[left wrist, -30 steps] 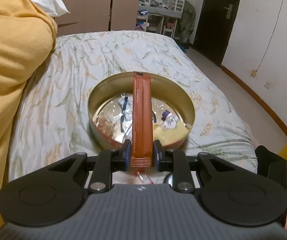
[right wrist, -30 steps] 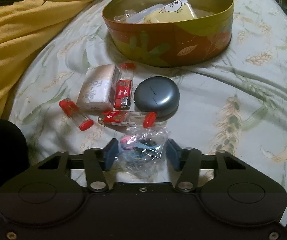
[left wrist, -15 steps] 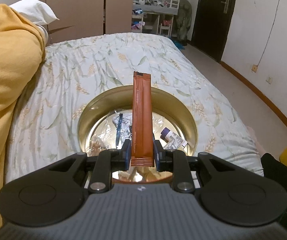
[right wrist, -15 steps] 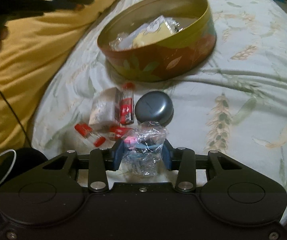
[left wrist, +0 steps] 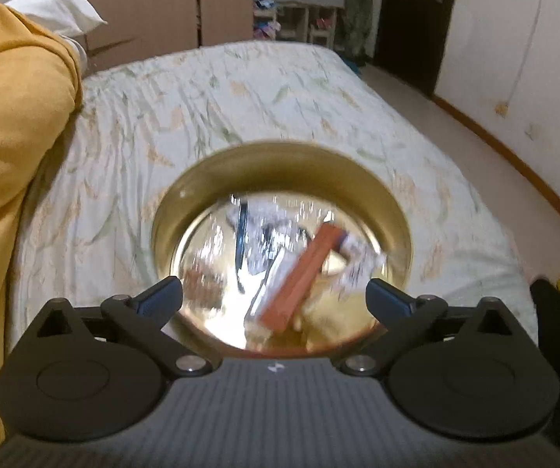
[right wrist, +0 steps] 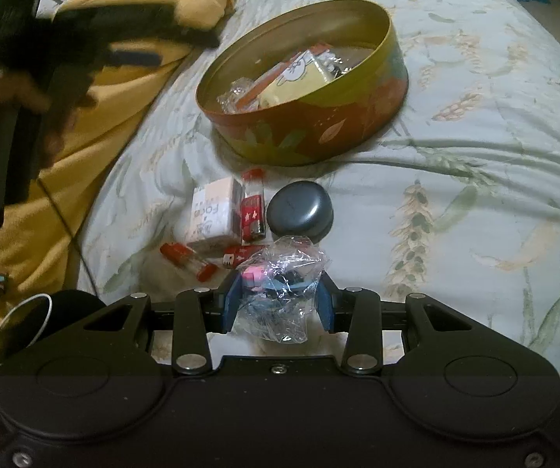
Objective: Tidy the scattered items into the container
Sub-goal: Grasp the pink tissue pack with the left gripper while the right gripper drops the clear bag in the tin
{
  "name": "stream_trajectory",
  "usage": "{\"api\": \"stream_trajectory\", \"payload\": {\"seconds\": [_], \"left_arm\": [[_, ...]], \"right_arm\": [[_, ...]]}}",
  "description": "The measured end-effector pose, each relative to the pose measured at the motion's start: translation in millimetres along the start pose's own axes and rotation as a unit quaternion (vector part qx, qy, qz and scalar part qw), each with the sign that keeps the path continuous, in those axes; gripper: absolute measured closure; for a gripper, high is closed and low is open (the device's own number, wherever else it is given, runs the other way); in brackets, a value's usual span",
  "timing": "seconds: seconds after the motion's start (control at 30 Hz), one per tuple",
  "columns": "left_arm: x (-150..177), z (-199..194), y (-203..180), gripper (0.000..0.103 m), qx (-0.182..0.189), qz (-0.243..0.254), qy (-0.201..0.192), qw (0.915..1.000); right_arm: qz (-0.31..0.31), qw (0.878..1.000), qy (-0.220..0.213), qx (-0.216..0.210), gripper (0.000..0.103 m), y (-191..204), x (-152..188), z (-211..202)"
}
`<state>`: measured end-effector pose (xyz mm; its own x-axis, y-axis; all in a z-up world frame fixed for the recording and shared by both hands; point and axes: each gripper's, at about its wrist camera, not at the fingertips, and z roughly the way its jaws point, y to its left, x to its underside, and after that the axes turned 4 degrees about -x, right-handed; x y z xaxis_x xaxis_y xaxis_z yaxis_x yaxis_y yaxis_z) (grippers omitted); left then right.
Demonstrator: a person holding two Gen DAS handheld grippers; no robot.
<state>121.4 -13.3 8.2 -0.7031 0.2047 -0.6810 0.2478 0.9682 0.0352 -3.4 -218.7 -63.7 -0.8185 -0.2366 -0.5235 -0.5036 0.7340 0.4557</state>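
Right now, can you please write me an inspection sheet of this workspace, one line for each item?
Surface: bed sheet with leaf print, wrinkled.
Job's things: round tin open, orange sachet lying inside among other packets; clear plastic bag held outside it.
Clutter: pale box, dark round case and red-capped tubes on the sheet in front of the tin.
Grippers: left gripper open above the tin; right gripper shut on the bag.
Cables: thin white cord at the lower left.
Surroundings: yellow blanket, wardrobe, dark door.
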Motion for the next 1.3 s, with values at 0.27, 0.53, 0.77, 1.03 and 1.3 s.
{"api": "stream_trajectory", "payload": {"seconds": [0.27,0.53,0.77,1.03,1.3], "left_arm": [[50,3,5,0.000,0.047,0.096,0.036,0.9936],[84,2,-14,0.000,0.105,0.233,0.010,0.9667],[106,24,-25,0.000,0.159,0.356,0.044,0.9197],[106,53,-17,0.010,0.172,0.344,0.076,0.9200],[106,55,-8,0.030,0.157,0.257,0.102,0.9481]], "right_arm": [[0.020,1.000,-0.015,0.002,0.065,-8,-7,-16],[0.014,1.000,-0.020,0.018,0.065,-12,-15,-28],[0.018,0.999,-0.024,0.033,0.065,-19,-16,-39],[0.019,0.999,-0.020,0.045,0.065,-20,-14,-43],[0.016,0.998,-0.023,0.049,0.065,-16,-16,-46]]}}
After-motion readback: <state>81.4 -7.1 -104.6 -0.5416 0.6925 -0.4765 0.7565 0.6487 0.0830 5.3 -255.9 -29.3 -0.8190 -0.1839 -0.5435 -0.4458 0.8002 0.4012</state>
